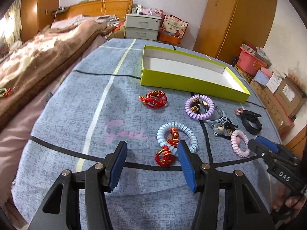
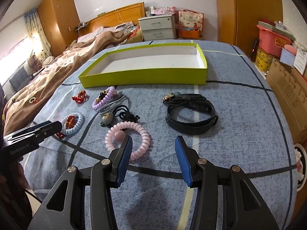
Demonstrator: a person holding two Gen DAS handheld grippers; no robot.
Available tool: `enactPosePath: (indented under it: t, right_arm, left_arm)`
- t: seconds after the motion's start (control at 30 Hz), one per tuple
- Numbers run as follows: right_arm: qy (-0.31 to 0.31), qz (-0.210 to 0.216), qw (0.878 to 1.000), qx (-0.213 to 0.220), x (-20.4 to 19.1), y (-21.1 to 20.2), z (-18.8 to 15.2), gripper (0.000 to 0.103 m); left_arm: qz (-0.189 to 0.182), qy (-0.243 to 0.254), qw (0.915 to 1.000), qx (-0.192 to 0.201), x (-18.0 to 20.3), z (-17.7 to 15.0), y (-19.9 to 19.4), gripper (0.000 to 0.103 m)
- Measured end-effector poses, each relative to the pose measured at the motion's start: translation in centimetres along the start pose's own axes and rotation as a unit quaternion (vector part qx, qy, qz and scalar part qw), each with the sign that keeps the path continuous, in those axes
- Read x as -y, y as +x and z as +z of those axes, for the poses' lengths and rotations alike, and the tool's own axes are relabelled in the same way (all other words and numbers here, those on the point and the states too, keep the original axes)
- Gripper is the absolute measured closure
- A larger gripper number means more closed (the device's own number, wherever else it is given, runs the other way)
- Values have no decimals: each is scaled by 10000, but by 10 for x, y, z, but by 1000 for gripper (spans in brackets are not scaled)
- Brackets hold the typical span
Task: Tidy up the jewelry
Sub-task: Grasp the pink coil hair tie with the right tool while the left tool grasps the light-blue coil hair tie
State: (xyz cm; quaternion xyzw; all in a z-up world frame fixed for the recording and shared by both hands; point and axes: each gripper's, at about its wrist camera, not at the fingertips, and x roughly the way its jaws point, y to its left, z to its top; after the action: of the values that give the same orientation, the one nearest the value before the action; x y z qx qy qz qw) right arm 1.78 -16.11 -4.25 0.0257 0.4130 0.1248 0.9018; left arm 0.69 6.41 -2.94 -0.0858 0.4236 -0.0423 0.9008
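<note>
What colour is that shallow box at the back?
The box is lime green outside, white inside; clearest in the right wrist view.

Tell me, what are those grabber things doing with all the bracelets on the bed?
A person holds two grabbers to tidy jewelry into the green box, which has nothing in it yet. The left gripper is open over the blue coil bracelet. The right gripper is open beside the pink coil bracelet. Neither holds anything.

Black tongs (image 1: 152, 153), ribbed blue pads (image 2: 125, 158), silver screws; lettering possibly "DAS".
</note>
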Motion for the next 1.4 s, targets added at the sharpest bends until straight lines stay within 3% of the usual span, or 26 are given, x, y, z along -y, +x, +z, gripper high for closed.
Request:
enactPosePath:
  t: [0.13, 0.3, 0.37, 0.47, 0.57, 0.8, 0.97, 1.17, 1.4]
  right_arm:
    - [-187, -2, 9998, -44, -5, 3, 0, 57]
    - [-379, -82, 9992, -113, -10, 6, 1, 69]
    - [-485, -67, 9987, -135, -13, 7, 0, 84]
    - [-647, -125, 9977, -153, -17, 9, -1, 91]
    - [-617, -90, 9979, -150, -15, 10, 0, 92]
    - [-367, 35, 9993, 47, -6, 2, 3, 93]
    - [-204, 107, 9995, 213, 3, -6, 10, 93]
    - [-77, 192, 9994, 263, 8, -7, 13, 93]
    - [-36, 317, 9990, 308, 10, -8, 15, 93]
  left_arm:
    - [-76, 30, 10000, -37, -1, 0, 1, 47]
    - [-153, 47, 9998, -83, -3, 1, 3, 46]
    - [-210, 2, 9997, -106, -4, 2, 3, 47]
    - [-210, -8, 9998, -65, -7, 5, 0, 47]
    - [-391, -70, 9992, -42, -12, 10, -3, 47]
    - [-435, 89, 9988, -224, -15, 22, 5, 47]
    - [-405, 299, 9978, -430, -11, 24, 15, 53]
    - [-186, 663, 9960, -576, -2, 29, 23, 58]
    - [248, 1388, 9866, -820, 15, 31, 34, 63]
